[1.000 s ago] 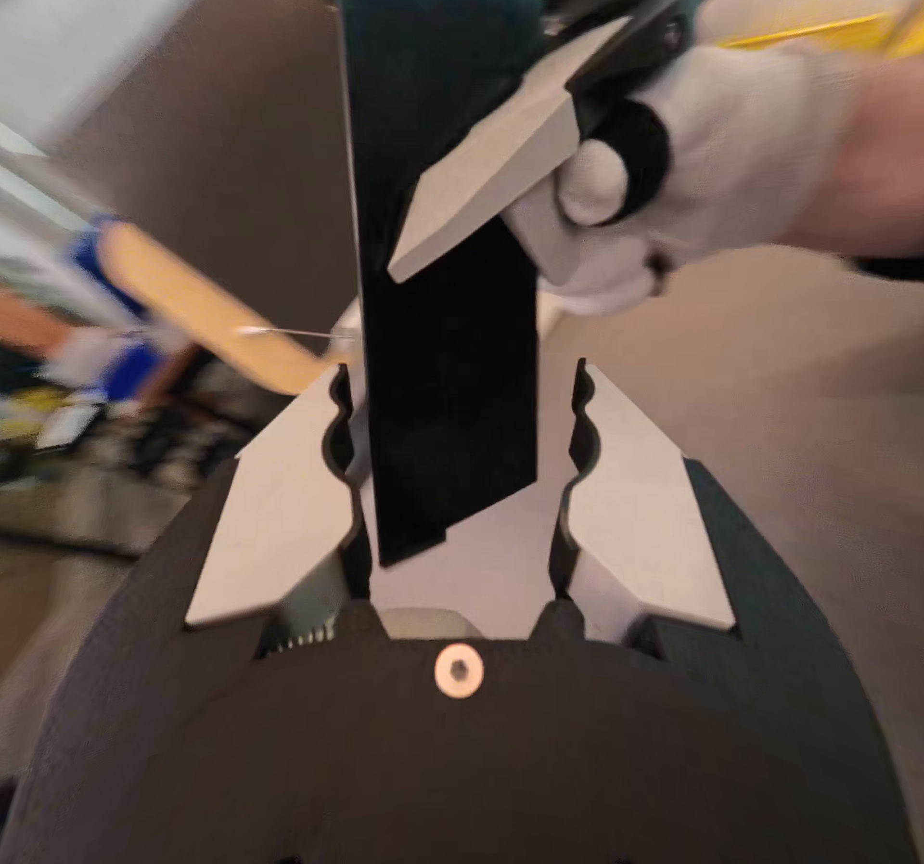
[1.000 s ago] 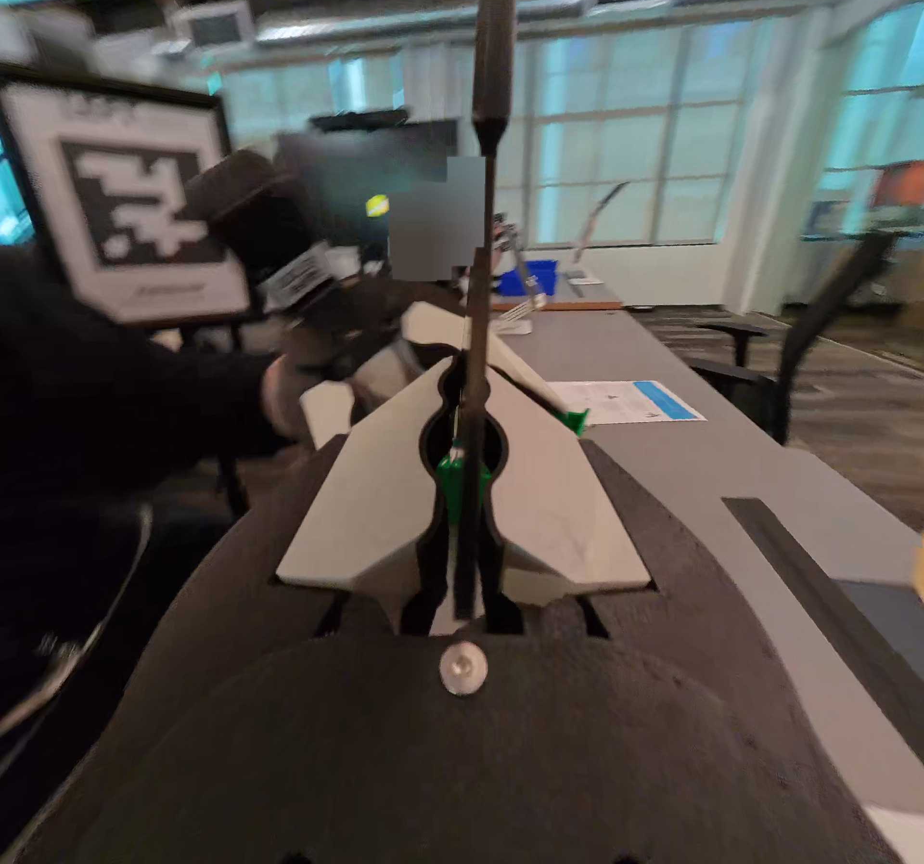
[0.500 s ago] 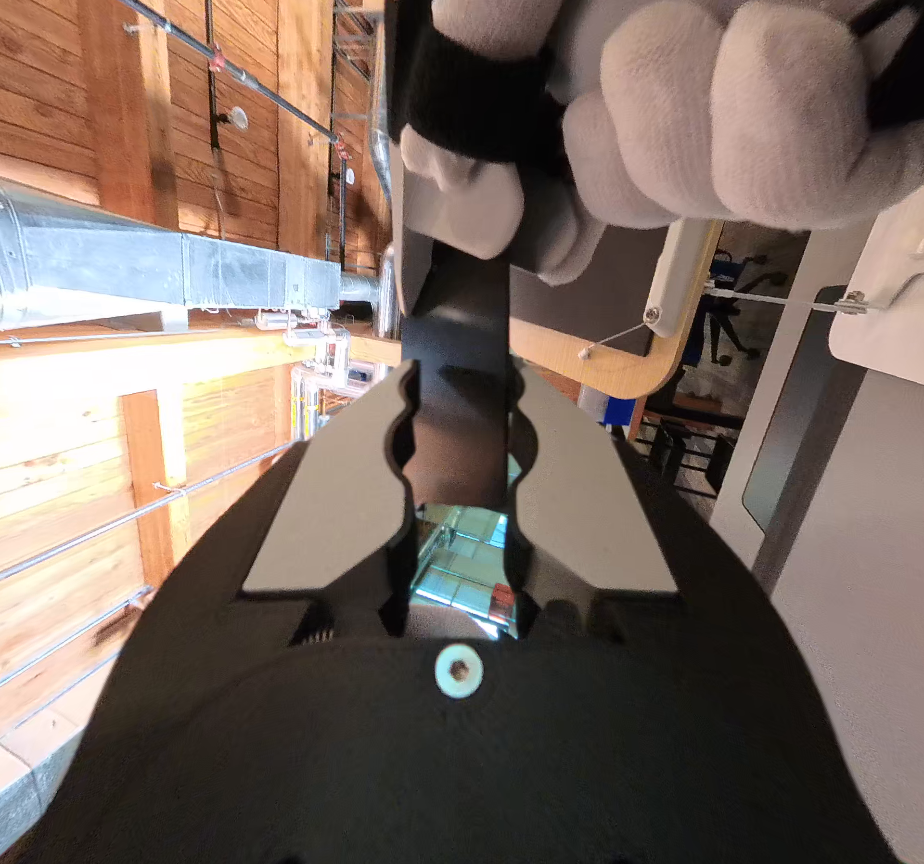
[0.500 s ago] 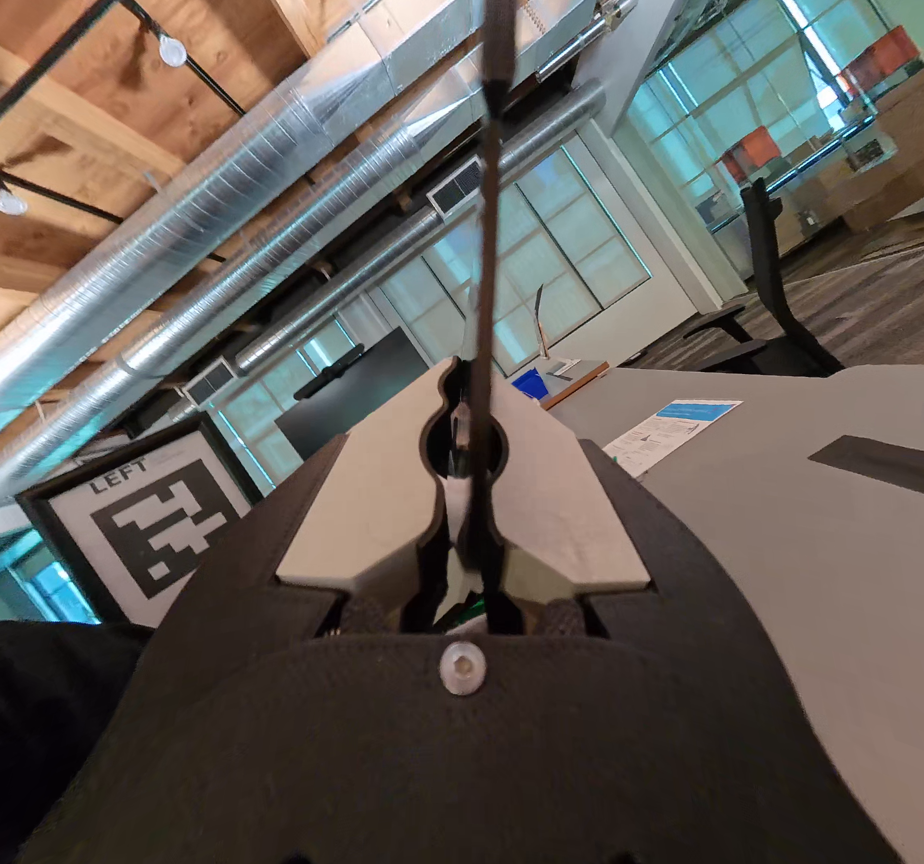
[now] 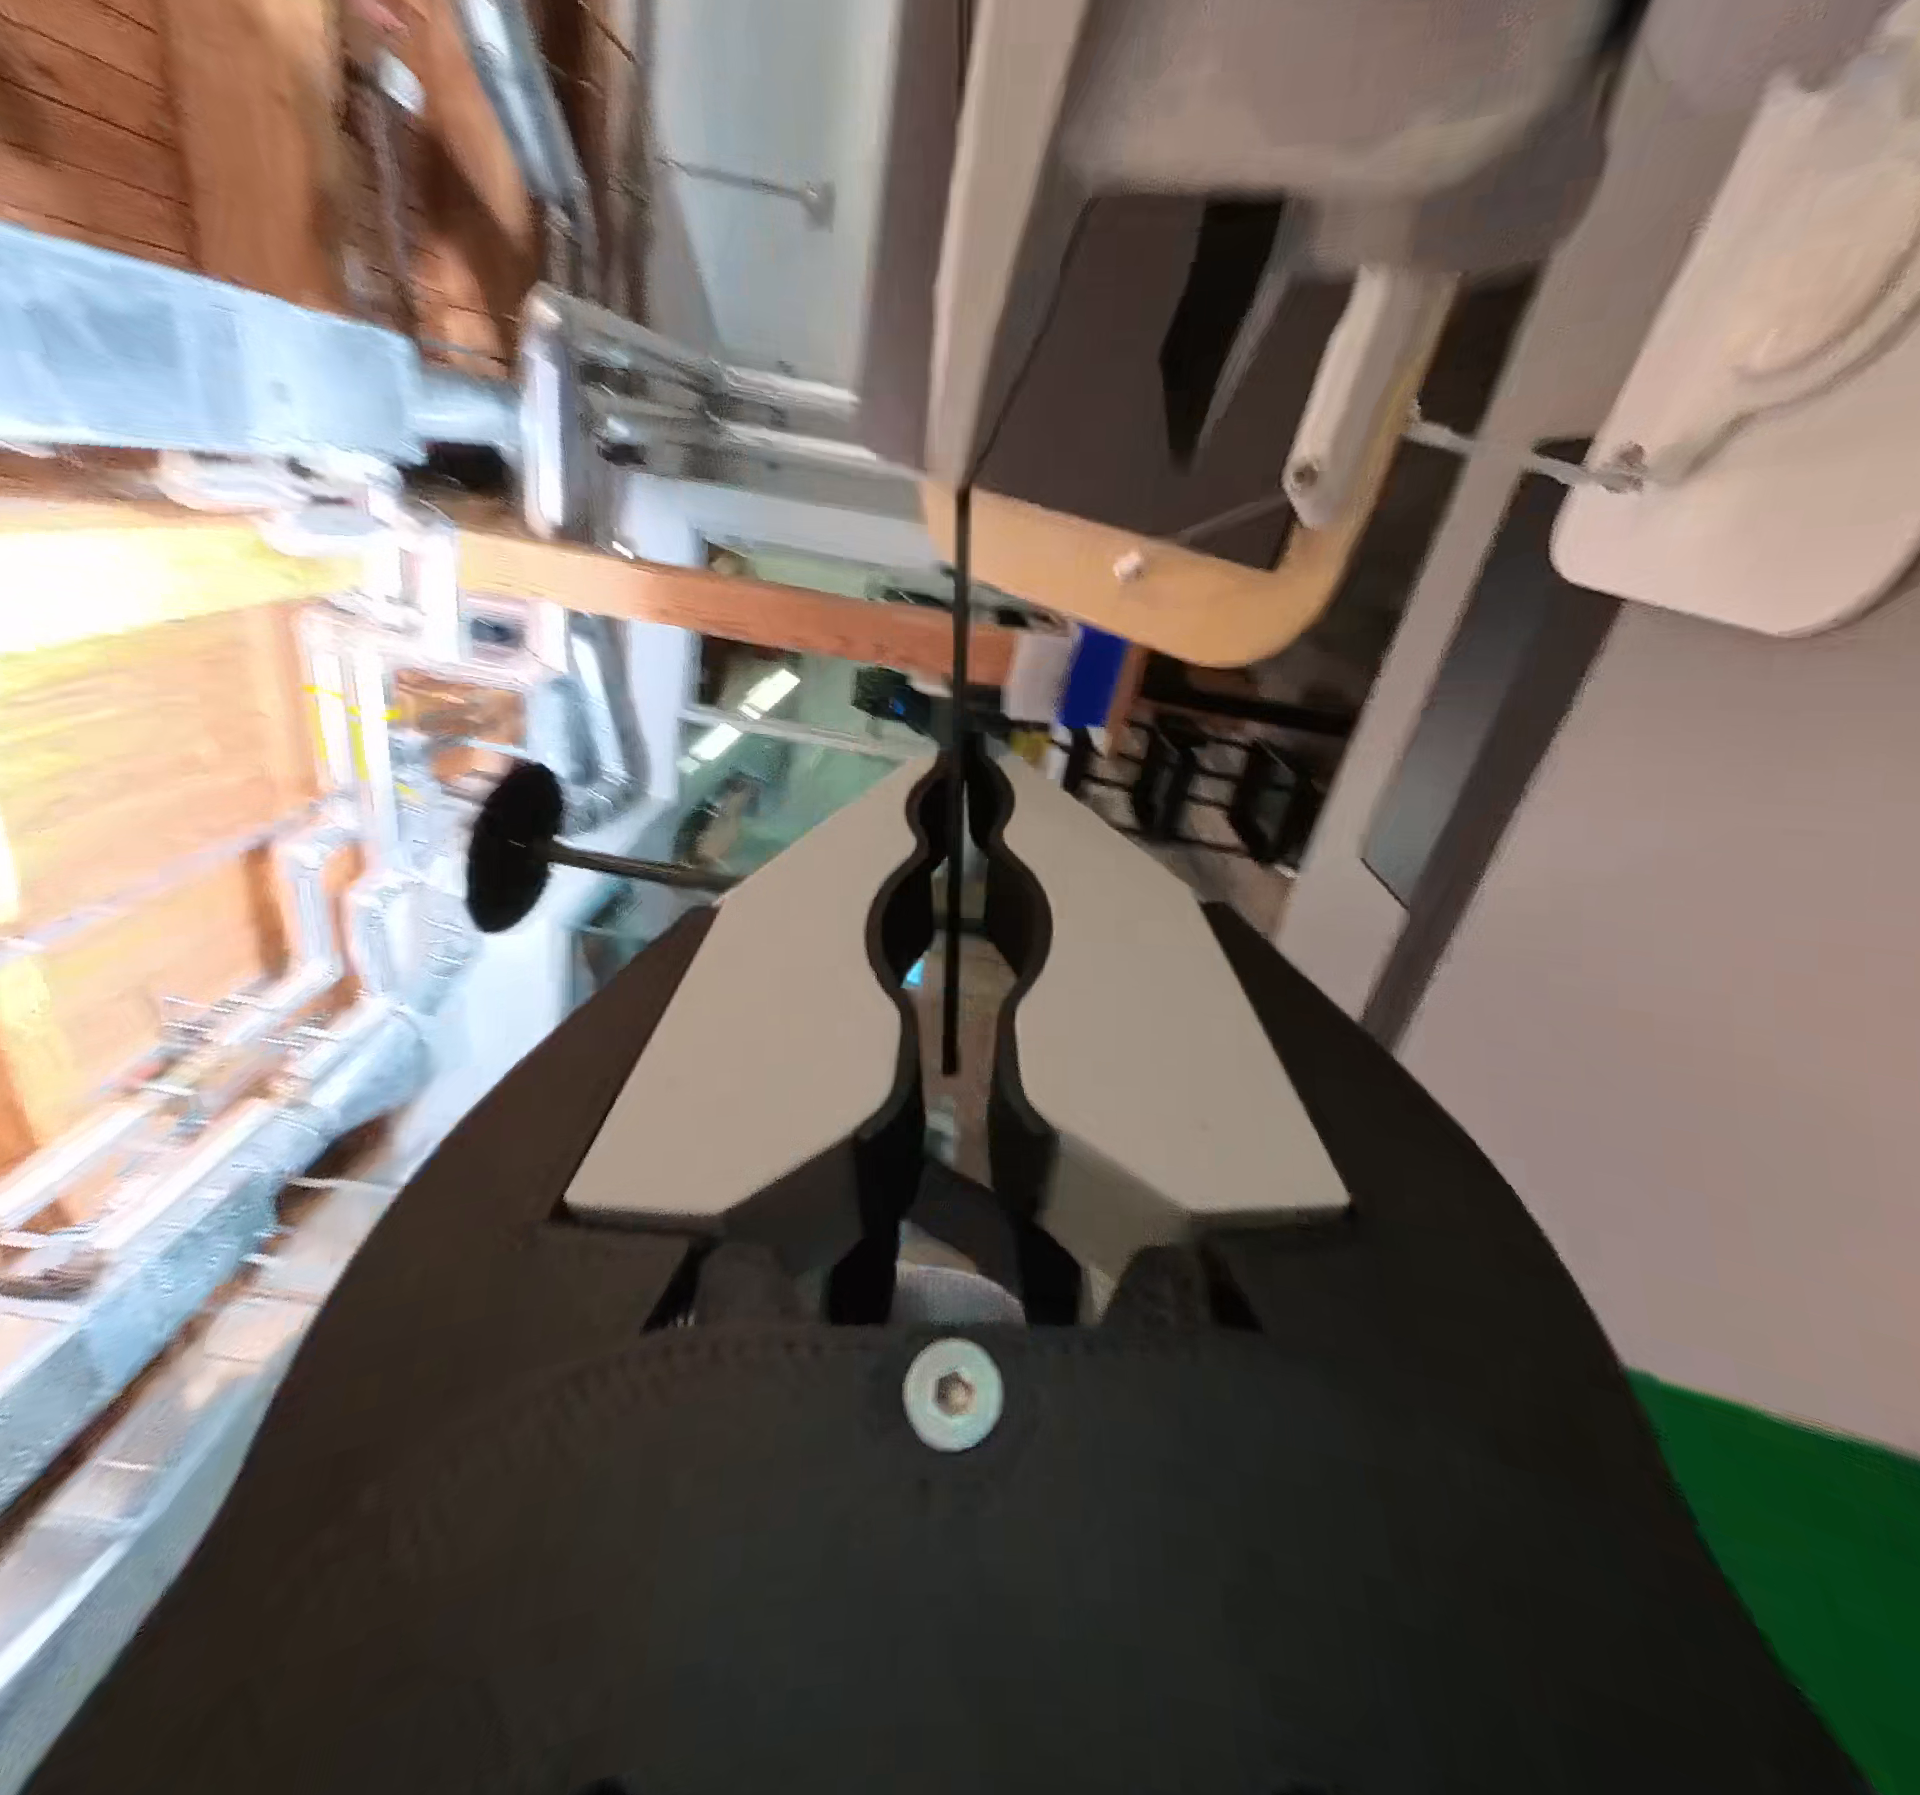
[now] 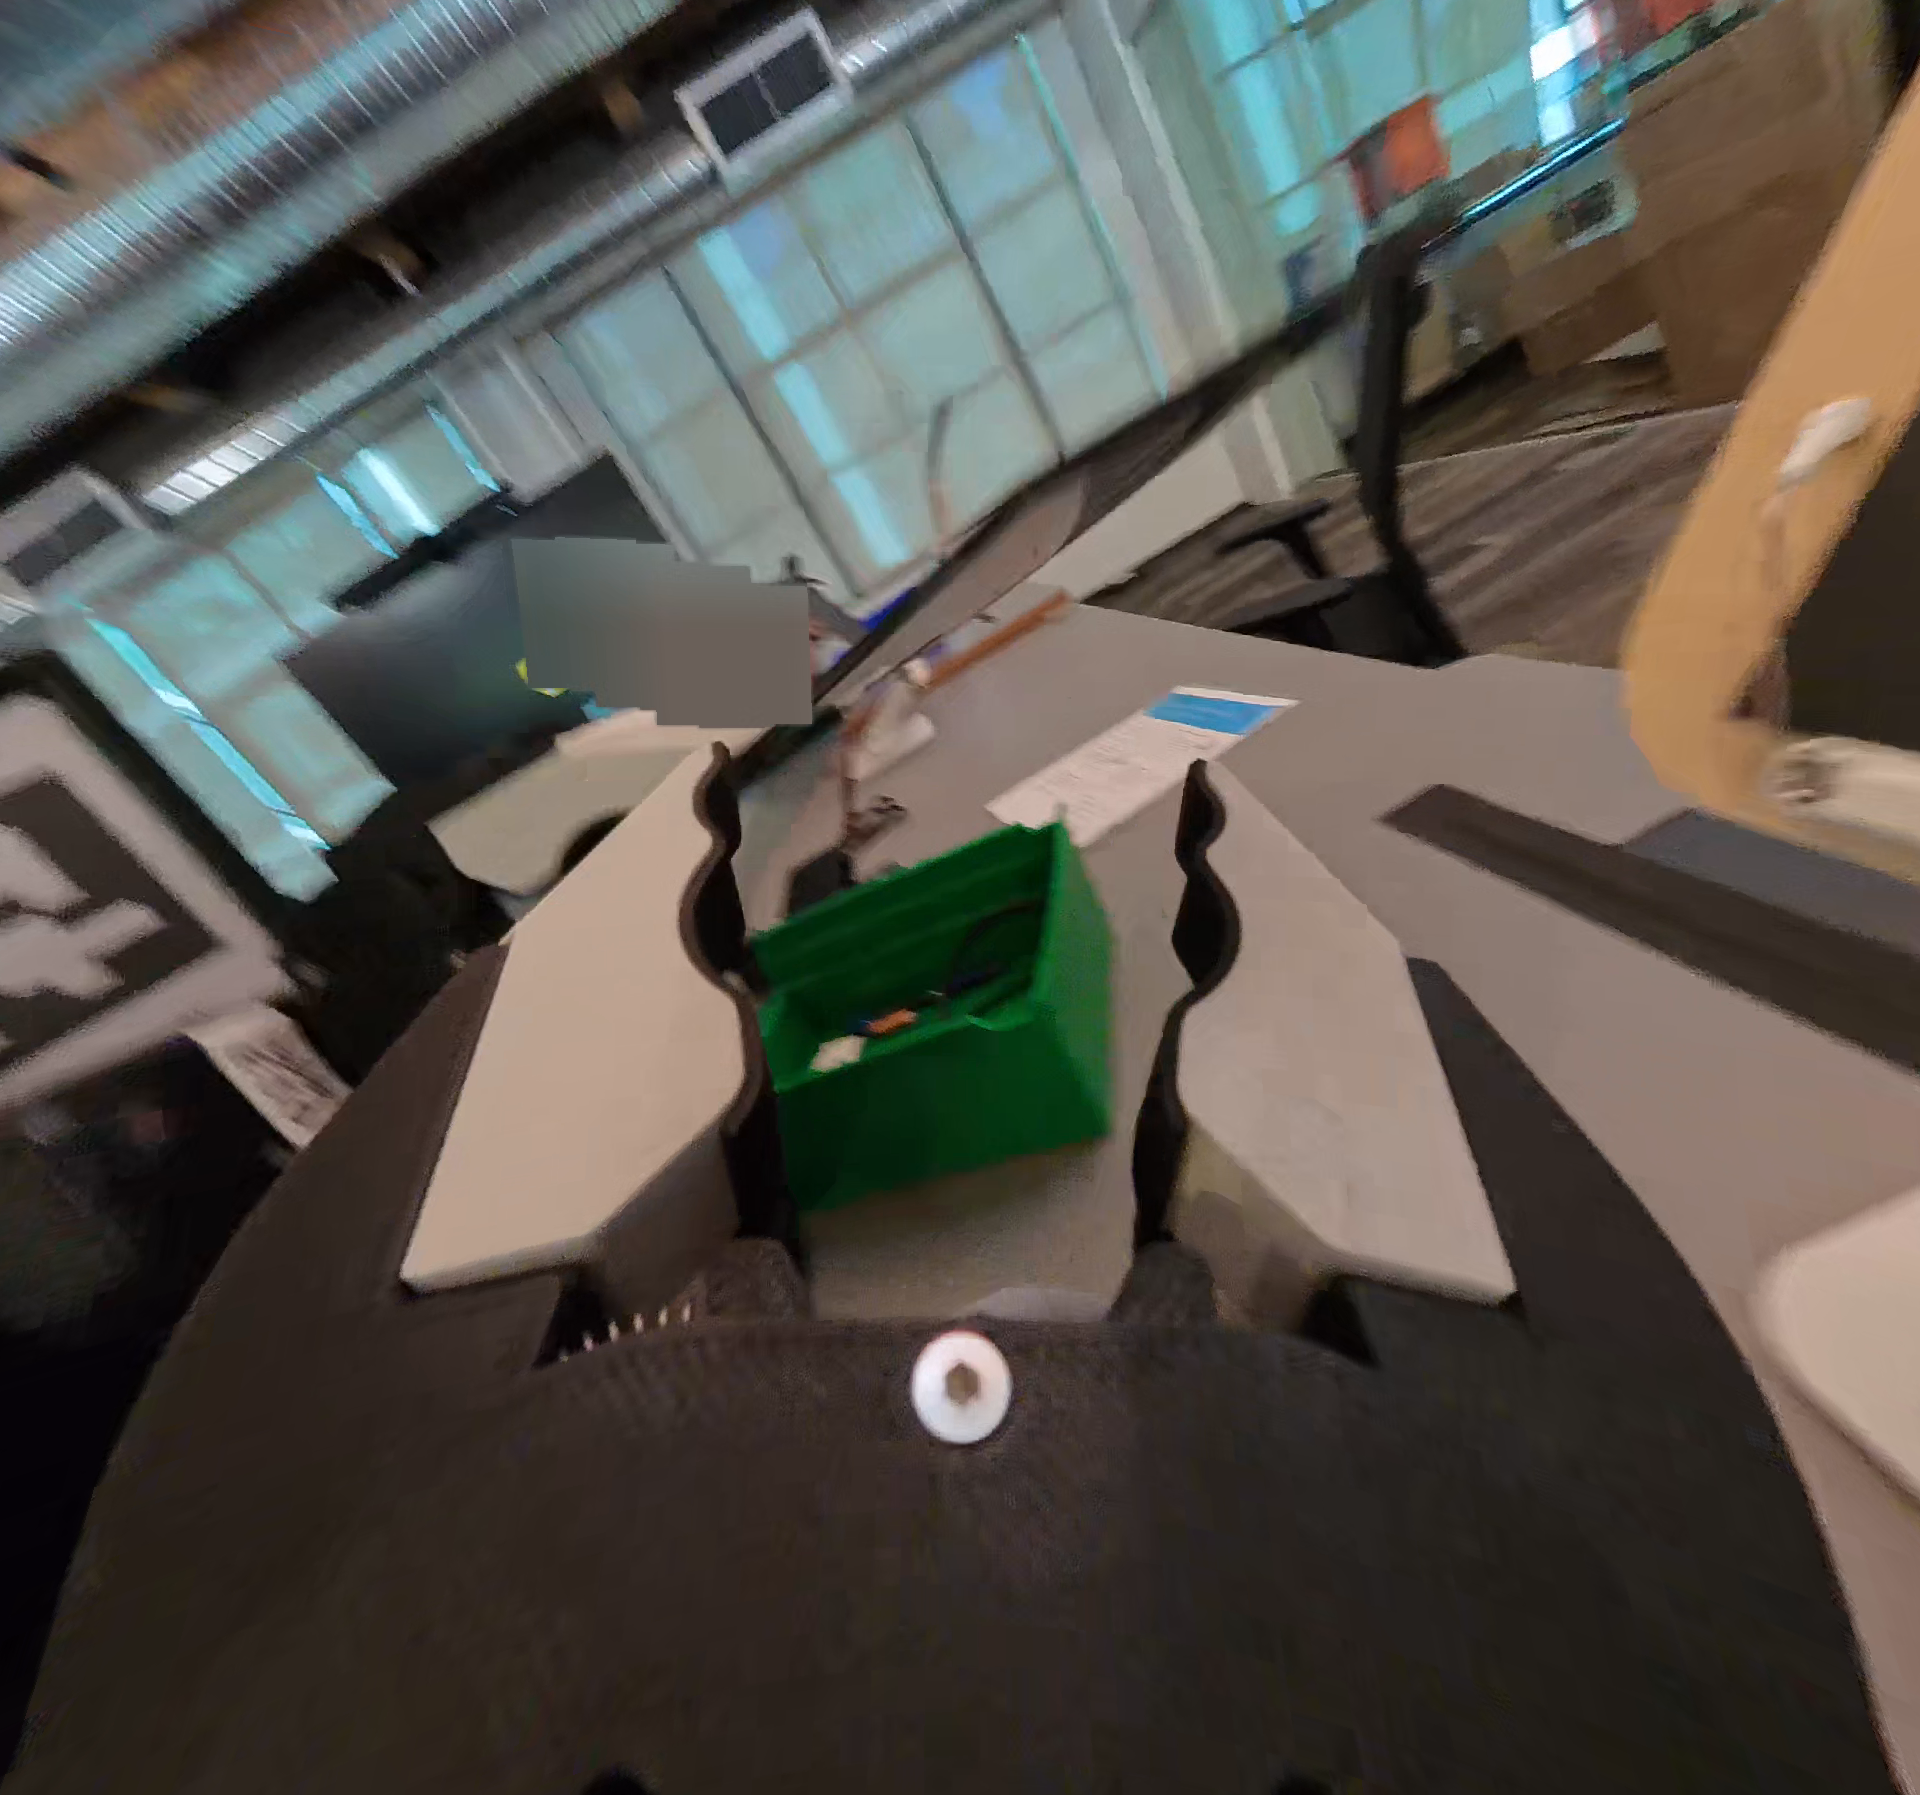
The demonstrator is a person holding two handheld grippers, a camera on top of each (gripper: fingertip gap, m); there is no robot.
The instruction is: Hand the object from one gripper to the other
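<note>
**A:** Start close to you. Your left tool [image 5: 961,789] is now clenched on the object [image 5: 951,924], a thin black flat piece that you see only by its edge, running forward between the fingers and past the tips. Half a second ago both tools were holding it together.

**B:** And the right tool [image 6: 956,810]?

**A:** It is released and carries nothing. Its fingers [image 6: 613,1007] stand well apart, and the piece that was between them a moment ago is gone. I judge that the handover is done: the object went from right to left, and your right tool has drawn away from it.

**B:** What is around?

**A:** Through the open right tool you look down at a green box [image 6: 935,997] on the grey surface [image 6: 1507,1070], with small things inside, too blurred to name. Behind it lies a sheet of paper [image 6: 1132,758]. Farther back are a black office chair [image 6: 1382,519] and big windows [image 6: 883,374].

**B:** Does anything stand in the way?

**A:** In the left view a white blurred shape [image 5: 1299,31] is close above the far end of the object. I cannot tell what it is, so move away slowly.
</note>
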